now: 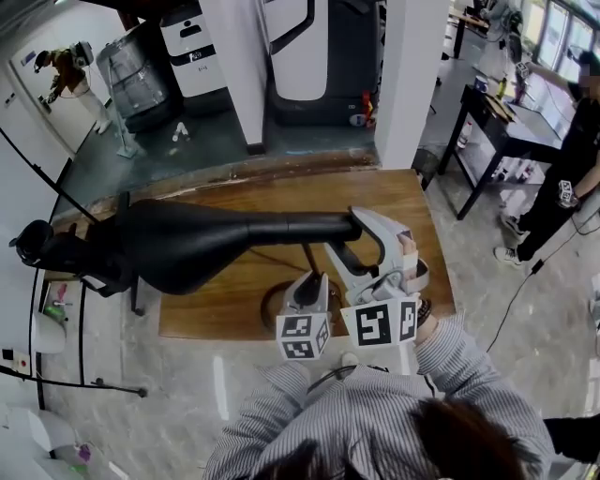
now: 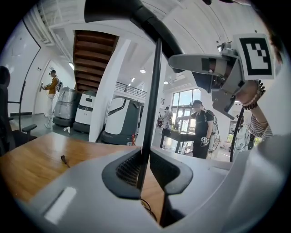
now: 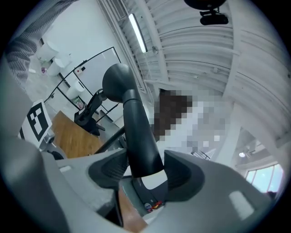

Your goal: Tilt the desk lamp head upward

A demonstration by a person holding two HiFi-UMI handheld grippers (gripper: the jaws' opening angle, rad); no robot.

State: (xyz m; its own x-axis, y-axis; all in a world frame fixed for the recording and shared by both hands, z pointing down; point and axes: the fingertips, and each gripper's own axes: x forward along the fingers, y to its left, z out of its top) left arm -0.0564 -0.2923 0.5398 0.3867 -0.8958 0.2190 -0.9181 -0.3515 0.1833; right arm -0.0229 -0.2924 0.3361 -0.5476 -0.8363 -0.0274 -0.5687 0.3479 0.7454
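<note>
**Head view.** The desk lamp stands on a wooden table (image 1: pixel 394 197). Its round base (image 1: pixel 270 302) sits near the table's front edge, and a thin stem (image 1: pixel 309 258) rises from it. The black lamp head (image 1: pixel 206 246) lies roughly level, with its wide end out past the table's left side and its narrow end at the right. The left gripper (image 1: pixel 309 281) is at the stem, just above the base. The right gripper (image 1: pixel 361 230) is at the narrow end of the head. The two marker cubes (image 1: pixel 302 336) sit side by side near the striped sleeves (image 1: pixel 450 356). A black office chair (image 1: pixel 47 248) stands off the table's left end. A person in black (image 1: pixel 562 187) stands well apart at the right.

**Left gripper view.** The left gripper (image 2: pixel 146 169) has its jaws pressed onto the stem (image 2: pixel 153 91), which runs upright between the pads. The lamp head (image 2: pixel 122 11) crosses overhead. The right gripper (image 2: pixel 179 61) meets the head from the right. A small dark object (image 2: pixel 65 159) lies on the table (image 2: pixel 32 159).

**Right gripper view.** The right gripper (image 3: pixel 141 175) has both pads pinching the narrow end of the lamp head (image 3: pixel 134 127). The head's rounded wide end points away, up and to the left in this view. The table (image 3: pixel 72 136) shows at lower left.
</note>
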